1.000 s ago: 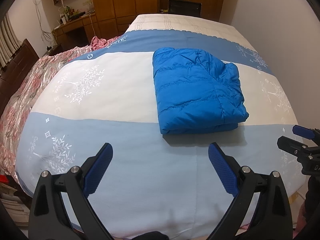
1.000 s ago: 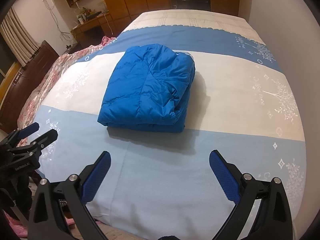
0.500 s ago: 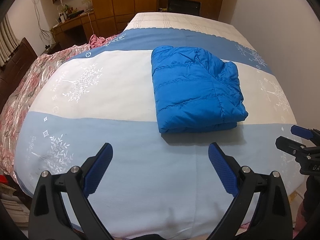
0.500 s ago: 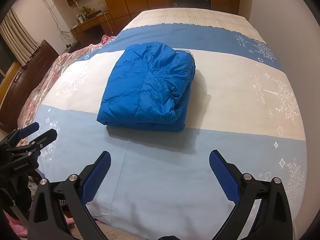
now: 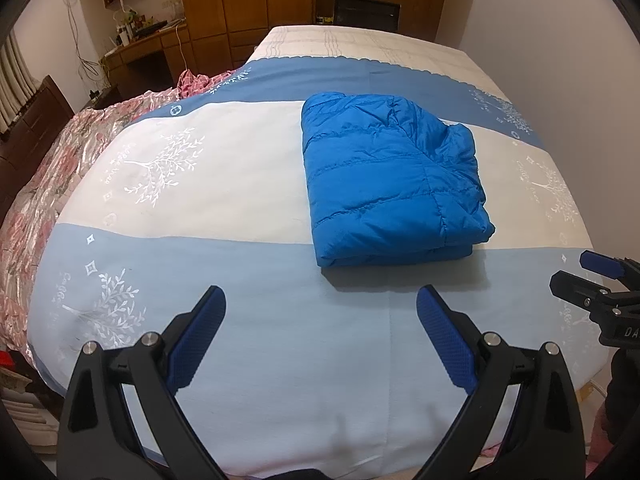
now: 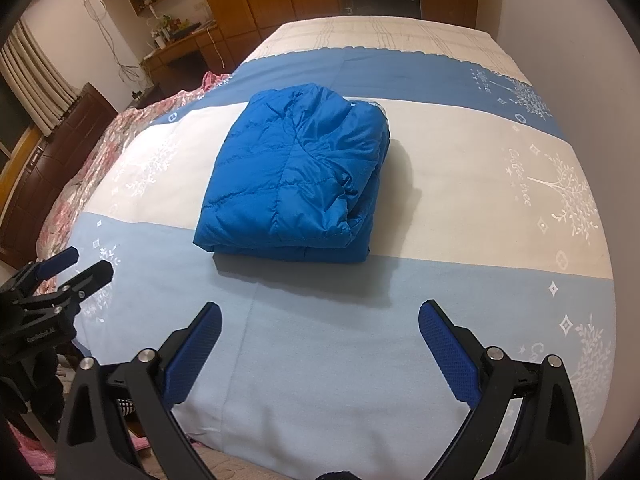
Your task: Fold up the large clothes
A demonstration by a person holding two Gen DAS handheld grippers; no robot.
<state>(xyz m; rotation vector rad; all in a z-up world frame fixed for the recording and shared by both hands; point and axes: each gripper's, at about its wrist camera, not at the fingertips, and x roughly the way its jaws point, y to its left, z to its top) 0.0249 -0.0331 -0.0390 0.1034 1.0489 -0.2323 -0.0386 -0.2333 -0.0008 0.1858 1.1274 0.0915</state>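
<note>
A bright blue quilted jacket (image 5: 390,178) lies folded into a compact rectangle on the bed; it also shows in the right wrist view (image 6: 296,178). My left gripper (image 5: 320,320) is open and empty, held above the near part of the bed, short of the jacket. My right gripper (image 6: 320,324) is also open and empty, likewise short of the jacket's near edge. The right gripper shows at the right edge of the left wrist view (image 5: 592,280), and the left gripper at the left edge of the right wrist view (image 6: 64,276).
The bed cover (image 5: 240,264) has white, light blue and darker blue bands. A pink floral quilt (image 5: 48,176) hangs along the left side. Wooden wardrobes (image 5: 248,4), a desk (image 5: 148,46) and a dark chair (image 5: 366,10) stand beyond the bed. A white wall (image 6: 580,40) runs along the right.
Both grippers stay open and have drifted only slightly. The jacket lies folded in the same place.
</note>
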